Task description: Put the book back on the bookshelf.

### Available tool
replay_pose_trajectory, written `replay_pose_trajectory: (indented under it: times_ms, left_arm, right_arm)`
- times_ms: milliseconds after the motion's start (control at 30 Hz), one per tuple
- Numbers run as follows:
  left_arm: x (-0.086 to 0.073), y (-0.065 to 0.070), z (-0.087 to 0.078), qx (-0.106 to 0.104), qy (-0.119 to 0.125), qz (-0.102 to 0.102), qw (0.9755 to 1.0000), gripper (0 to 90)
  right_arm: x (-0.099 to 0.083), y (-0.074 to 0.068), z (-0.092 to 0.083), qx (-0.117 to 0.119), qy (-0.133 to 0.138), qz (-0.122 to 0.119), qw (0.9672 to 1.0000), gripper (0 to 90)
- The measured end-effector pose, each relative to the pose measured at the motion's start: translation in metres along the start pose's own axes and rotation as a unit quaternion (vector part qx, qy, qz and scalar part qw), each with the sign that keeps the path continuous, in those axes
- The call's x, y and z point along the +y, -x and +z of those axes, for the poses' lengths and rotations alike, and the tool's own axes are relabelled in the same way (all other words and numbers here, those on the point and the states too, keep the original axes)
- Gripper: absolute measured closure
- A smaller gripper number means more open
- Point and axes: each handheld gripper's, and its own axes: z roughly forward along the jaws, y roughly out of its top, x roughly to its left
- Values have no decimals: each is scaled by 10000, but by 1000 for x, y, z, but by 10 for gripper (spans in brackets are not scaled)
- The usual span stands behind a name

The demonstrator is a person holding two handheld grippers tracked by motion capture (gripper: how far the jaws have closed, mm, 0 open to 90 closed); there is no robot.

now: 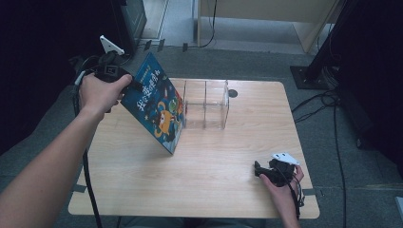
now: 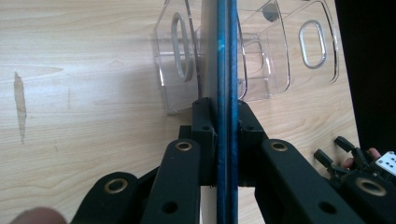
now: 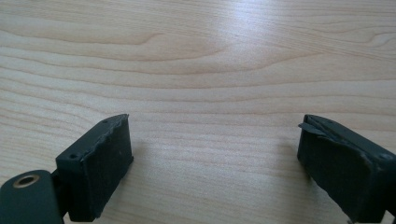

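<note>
Left gripper [image 1: 134, 85], clamped on the tilted book [image 1: 155, 102], holds it just left of the clear divider rack [image 1: 205, 105] near the table's [image 1: 228, 190] far edge; right gripper [image 1: 259, 170] rests wide open, empty.

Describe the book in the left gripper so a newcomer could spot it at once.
Start at the wooden table and find the clear plastic organizer near its far edge. Just left of it, the left gripper holds the book tilted above the tabletop. Its dark blue cover with orange cartoon figures is the only colourful thing there.
</note>
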Motion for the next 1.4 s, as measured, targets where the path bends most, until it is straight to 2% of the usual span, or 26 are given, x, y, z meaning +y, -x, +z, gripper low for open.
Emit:
replay_pose_trajectory:
  times_ms: [67, 167, 267, 367, 533, 700, 1100, 1400]
  left_arm:
    - [-1, -2, -1, -73, 50, -16, 10000, 811]
    - [-2, -3, -2, -64, 52, -26, 10000, 812]
    - [-3, -1, -3, 45, 18, 30, 10000, 837]
    - [-4, 0, -4, 70, 27, 32, 10000, 840]
    - [-7, 1, -7, 149, 148, -57, 9998, 843]
    - [-9, 2, -9, 203, 251, -29, 9995, 844]
    - [0, 4, -13, 237, 479, -94, 9985, 845]
    - [4, 6, -3, 284, 453, -98, 9985, 844]
  right_arm:
    - [0, 0, 0, -1, 0, -2, 10000, 92]
    - [0, 0, 0, -2, 0, -3, 10000, 92]
    - [0, 0, 0, -2, 1, 1, 10000, 92]
    - [0, 0, 0, -1, -2, -6, 10000, 92]
    - [0, 0, 0, 0, -3, -2, 10000, 92]
    - [0, 0, 0, 0, -3, -4, 10000, 92]
    - [0, 0, 0, 1, -1, -3, 10000, 92]
    - [0, 0, 0, 1, -2, -4, 10000, 92]
